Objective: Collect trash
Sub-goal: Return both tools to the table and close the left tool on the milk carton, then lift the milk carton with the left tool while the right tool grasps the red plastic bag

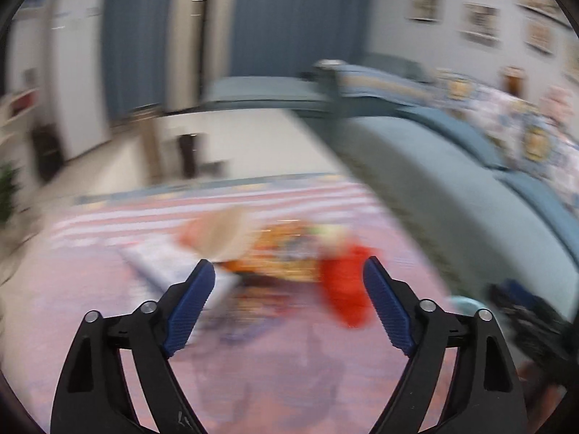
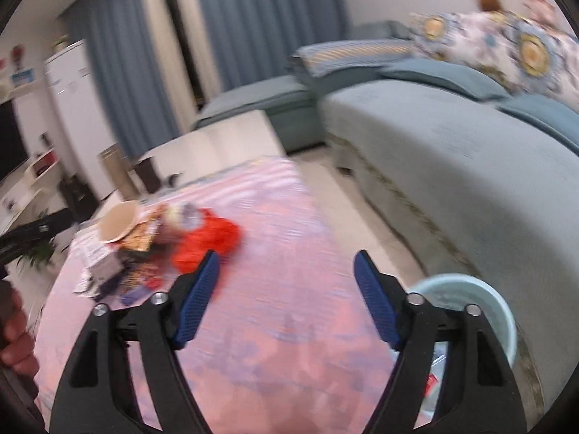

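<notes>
Both grippers — left gripper [image 1: 289, 271] and right gripper [image 2: 286, 264] — are held wide open, empty; the trash pile [image 1: 289, 253] is found straight ahead of the left, nearer.

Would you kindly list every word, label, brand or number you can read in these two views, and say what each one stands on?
No text can be read in either view.
Framed pictures on the wall: motion-blurred, unreadable.
Colourful wrappers in the trash pile on the rug: print shows, too blurred to read.
Papers beside the paper bowl: marks too small to read.
Blue sign on the shelf: blurred.
Red plastic bag and pale bin: no lettering visible.
</notes>
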A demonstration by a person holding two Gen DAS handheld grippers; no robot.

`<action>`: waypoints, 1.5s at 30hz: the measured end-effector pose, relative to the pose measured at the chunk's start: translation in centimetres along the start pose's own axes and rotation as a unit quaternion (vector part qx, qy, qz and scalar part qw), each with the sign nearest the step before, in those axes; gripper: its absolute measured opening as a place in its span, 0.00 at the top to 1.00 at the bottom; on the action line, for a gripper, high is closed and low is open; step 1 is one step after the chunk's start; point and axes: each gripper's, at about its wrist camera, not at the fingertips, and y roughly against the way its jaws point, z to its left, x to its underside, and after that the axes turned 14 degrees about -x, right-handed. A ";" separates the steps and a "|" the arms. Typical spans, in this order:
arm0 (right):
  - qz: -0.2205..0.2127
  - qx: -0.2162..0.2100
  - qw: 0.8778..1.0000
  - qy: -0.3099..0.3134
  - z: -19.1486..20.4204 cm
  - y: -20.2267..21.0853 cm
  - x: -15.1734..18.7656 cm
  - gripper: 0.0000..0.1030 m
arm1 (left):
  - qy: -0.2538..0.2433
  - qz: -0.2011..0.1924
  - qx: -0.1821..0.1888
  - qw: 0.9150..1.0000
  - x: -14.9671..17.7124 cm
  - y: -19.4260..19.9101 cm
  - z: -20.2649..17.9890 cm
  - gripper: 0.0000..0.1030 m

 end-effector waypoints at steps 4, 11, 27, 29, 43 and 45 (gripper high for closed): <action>0.000 -0.016 0.999 0.049 4.0 -4.5 0.1 0.35 | 0.030 0.038 -0.045 0.998 0.2 -3.6 3.5 0.20; 0.032 -0.024 0.996 0.078 5.6 -10.1 2.7 0.35 | 0.015 0.101 -0.069 0.992 1.2 -9.8 2.8 0.17; 0.042 -0.036 0.995 0.078 5.5 -10.5 4.0 0.35 | -0.010 0.059 -0.048 0.997 3.0 -8.0 4.5 0.31; 0.040 -0.034 0.996 0.079 5.5 -10.5 4.0 0.35 | -0.008 0.061 -0.023 0.998 3.8 -7.2 5.7 0.32; 0.052 -0.029 0.994 0.095 6.1 -10.8 4.3 0.35 | -0.077 0.072 0.045 0.993 15.2 -0.2 10.9 0.32; 0.053 -0.027 0.994 0.095 6.1 -10.8 4.3 0.35 | -0.089 0.089 0.053 0.991 16.2 -0.5 10.9 0.33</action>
